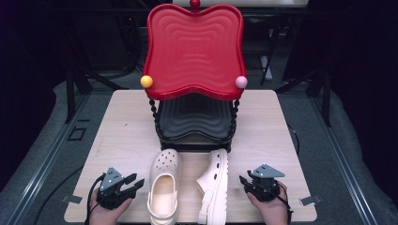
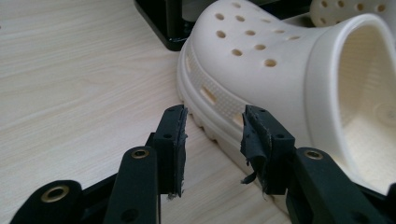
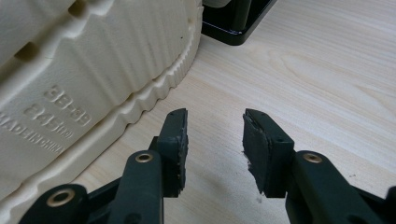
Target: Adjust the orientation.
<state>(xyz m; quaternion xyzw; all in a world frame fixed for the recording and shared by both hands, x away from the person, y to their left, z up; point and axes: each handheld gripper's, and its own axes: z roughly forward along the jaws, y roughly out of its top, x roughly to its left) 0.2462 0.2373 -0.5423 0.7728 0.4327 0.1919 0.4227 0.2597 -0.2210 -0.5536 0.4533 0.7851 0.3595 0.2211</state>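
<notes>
Clogs sit at bottom centre of the high view: the left clog (image 1: 164,187) upright, opening up; the right clog (image 1: 213,185) tipped on its side, sole toward the right gripper (image 1: 247,182). Behind them stands a two-tier shoe rack, red top tray (image 1: 194,51) over a black lower tray (image 1: 195,119), on the wooden table (image 1: 122,136). Left gripper (image 1: 136,182) lies at lower left beside the upright clog; its jaws stand apart with nothing between them, and in the left gripper view the clog's ribbed sole edge (image 2: 212,116) is just ahead of the gap. Right gripper's jaws are likewise apart and empty; in the right gripper view the sole (image 3: 84,84) fills the upper left, bare table in front of the pads. Likely step: pick up the clogs for racking. Suggest the left gripper straddle the side wall by the opening, not the thick sole. Right should bite the sole's rim, then roll the clog upright before lifting. Keep clear of the rack's black base (image 2: 166,23).
</notes>
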